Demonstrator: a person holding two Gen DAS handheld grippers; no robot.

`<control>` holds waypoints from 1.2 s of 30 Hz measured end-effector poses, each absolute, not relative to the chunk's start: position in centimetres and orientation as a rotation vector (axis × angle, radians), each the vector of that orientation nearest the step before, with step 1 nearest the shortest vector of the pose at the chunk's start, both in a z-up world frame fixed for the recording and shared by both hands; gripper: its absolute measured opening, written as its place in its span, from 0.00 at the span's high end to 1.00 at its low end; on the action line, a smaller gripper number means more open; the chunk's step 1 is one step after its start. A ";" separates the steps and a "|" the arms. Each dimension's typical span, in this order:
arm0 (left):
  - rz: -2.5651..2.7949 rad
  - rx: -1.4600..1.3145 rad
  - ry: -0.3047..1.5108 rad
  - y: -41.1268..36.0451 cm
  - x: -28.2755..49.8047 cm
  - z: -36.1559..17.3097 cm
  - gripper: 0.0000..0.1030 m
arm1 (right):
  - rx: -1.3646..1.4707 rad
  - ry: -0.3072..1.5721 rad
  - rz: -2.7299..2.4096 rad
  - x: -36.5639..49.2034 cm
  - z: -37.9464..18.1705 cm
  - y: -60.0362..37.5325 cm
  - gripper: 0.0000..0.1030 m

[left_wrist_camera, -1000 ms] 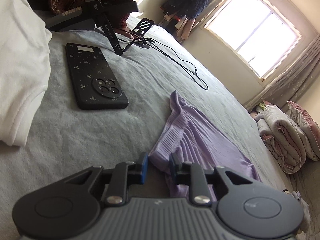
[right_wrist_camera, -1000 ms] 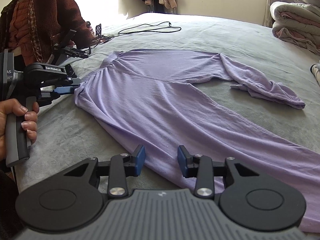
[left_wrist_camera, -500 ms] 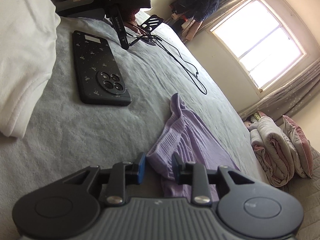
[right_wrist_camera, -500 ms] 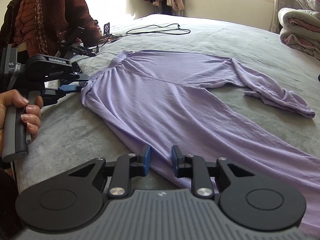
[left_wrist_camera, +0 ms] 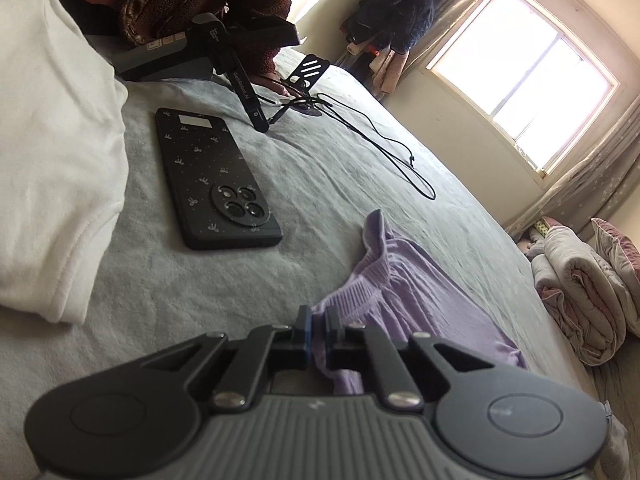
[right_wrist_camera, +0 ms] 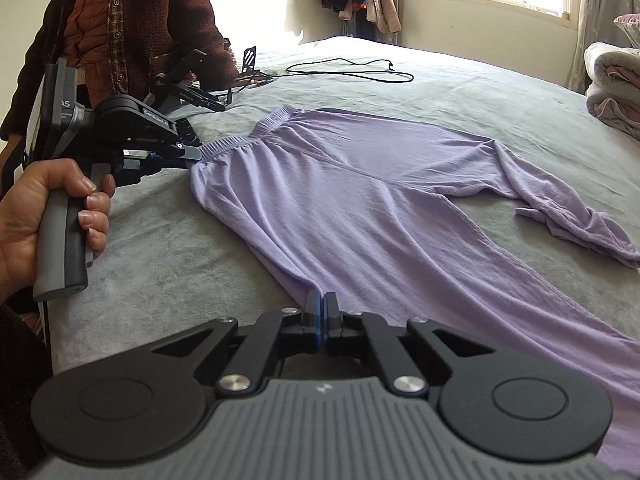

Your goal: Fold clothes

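Left gripper (left_wrist_camera: pixel 316 322) pinches the purple trousers (left_wrist_camera: pixel 404 300) waistband — black phone (left_wrist_camera: pixel 216 180) lies beside.

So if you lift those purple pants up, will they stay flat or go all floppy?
Probably floppy: the purple pants look thin and already wrinkle on the bed. They likely sag between the left hand-held gripper at the waistband and the right hand-held gripper on the leg edge. Probably light, too.

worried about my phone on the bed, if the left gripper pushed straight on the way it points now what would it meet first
The left gripper is shut on the purple pants at the waistband, so it would plough into that bunched fabric first. The phone lies off to the left of that line, though depth is hard to judge.
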State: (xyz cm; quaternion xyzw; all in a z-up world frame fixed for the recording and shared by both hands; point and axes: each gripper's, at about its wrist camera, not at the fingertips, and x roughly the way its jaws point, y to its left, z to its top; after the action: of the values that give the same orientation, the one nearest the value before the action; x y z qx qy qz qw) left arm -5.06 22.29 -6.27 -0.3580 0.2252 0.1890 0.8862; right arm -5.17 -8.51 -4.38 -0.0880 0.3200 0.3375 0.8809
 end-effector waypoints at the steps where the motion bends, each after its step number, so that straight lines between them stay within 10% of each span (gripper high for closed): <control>1: 0.399 -0.750 0.470 22.6 -5.2 -6.3 0.95 | -0.190 0.666 0.717 -5.4 -4.3 -8.4 0.99; 22: 0.489 -0.606 0.561 22.8 -5.9 -5.6 0.93 | -0.264 0.695 0.813 -7.0 -5.0 -7.6 0.98; 30: 0.502 -0.651 0.506 23.1 -7.2 -5.1 0.68 | -0.169 0.681 0.759 -6.6 -4.3 -10.3 0.64; 36: 0.464 -0.651 0.494 22.2 -7.0 -4.5 0.59 | -0.080 0.690 0.603 -5.0 -4.0 -13.9 0.64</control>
State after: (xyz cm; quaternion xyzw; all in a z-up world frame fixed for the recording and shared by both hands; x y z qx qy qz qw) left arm -6.97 22.25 -4.51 -0.3135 0.2378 0.2237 0.8917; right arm -5.02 -13.94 -4.04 -0.0387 0.3330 0.2909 0.8961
